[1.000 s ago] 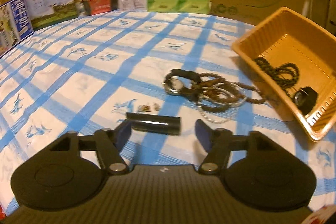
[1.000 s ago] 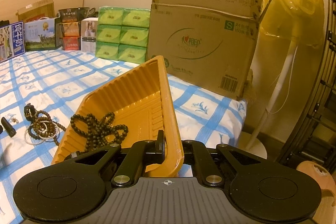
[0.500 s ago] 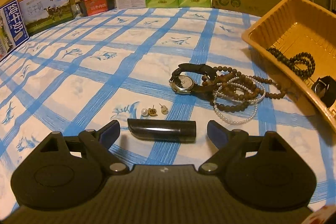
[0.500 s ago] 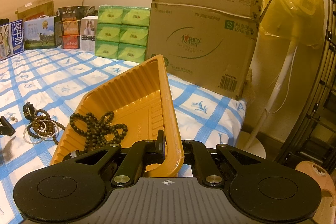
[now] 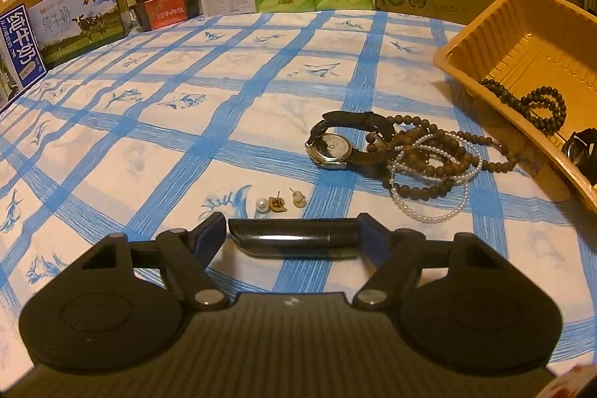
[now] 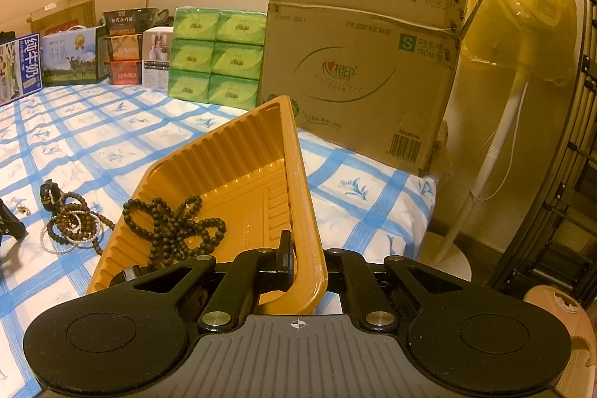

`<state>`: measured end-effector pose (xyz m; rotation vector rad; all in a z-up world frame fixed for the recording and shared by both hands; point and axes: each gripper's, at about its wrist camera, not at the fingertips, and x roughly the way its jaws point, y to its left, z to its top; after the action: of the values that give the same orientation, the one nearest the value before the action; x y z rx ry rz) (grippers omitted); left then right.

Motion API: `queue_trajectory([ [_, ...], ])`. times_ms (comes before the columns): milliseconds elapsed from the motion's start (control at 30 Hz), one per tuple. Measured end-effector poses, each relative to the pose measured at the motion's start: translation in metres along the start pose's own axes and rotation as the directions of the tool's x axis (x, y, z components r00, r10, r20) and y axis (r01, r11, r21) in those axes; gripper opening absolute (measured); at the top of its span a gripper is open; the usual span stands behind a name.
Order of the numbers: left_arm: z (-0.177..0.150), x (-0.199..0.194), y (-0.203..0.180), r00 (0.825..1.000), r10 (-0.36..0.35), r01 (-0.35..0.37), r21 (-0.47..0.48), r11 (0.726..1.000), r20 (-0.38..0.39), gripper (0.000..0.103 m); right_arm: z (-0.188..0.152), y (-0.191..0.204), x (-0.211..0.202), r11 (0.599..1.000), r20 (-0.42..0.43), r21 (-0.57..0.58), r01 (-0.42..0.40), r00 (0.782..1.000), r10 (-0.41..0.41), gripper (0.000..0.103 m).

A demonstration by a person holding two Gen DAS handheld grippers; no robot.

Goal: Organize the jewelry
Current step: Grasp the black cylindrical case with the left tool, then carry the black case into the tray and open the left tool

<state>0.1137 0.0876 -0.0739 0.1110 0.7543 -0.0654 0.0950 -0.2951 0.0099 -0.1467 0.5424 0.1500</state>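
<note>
Two grippers share the work. The right gripper (image 6: 302, 267) has its fingers pressed onto the near rim of the orange tray (image 6: 238, 155), one finger inside the wall and one outside, which tips the tray up and keeps its open side facing the loose jewelry. A dark bead strand (image 6: 175, 226) already lies in the tray, and a dark watch-like item (image 5: 580, 146) sits near its lower corner (detail too small to confirm). The left gripper (image 5: 293, 235) is low over the blue-checked cloth (image 5: 186, 144), fingers spread on either side of a black tube (image 5: 293, 239) lying crosswise between them. The jaws have just been closing around it, with the right pad at or very near the tube's end and a narrow gap visible at the left pad, so no firm pinch is evident yet. Just beyond the tube lie three small earrings (image 5: 280, 202). Farther on, a wristwatch (image 5: 332, 146) rests against a tangle of brown beads (image 5: 429, 152) and a pearl strand (image 5: 433, 207), close beside the tray. Judged from this layout, the tube is the next item for the tray, and the remaining pieces are still unsorted.
</note>
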Motion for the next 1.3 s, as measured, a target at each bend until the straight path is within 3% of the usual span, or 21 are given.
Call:
queue_trajectory([
  [567,0.001,-0.014,-0.007,1.0,-0.015,0.015,-0.003,1.0,-0.009,0.073,0.0,0.0,0.0,1.0,-0.003,0.002,0.002,1.0,-0.002,0.006],
  [1300,0.036,-0.049,-0.071,0.986,-0.154,0.152,0.045,0.987,0.064,0.073,-0.001,0.001,0.0,1.0,-0.002,0.003,-0.003,1.0,0.003,0.006],
])
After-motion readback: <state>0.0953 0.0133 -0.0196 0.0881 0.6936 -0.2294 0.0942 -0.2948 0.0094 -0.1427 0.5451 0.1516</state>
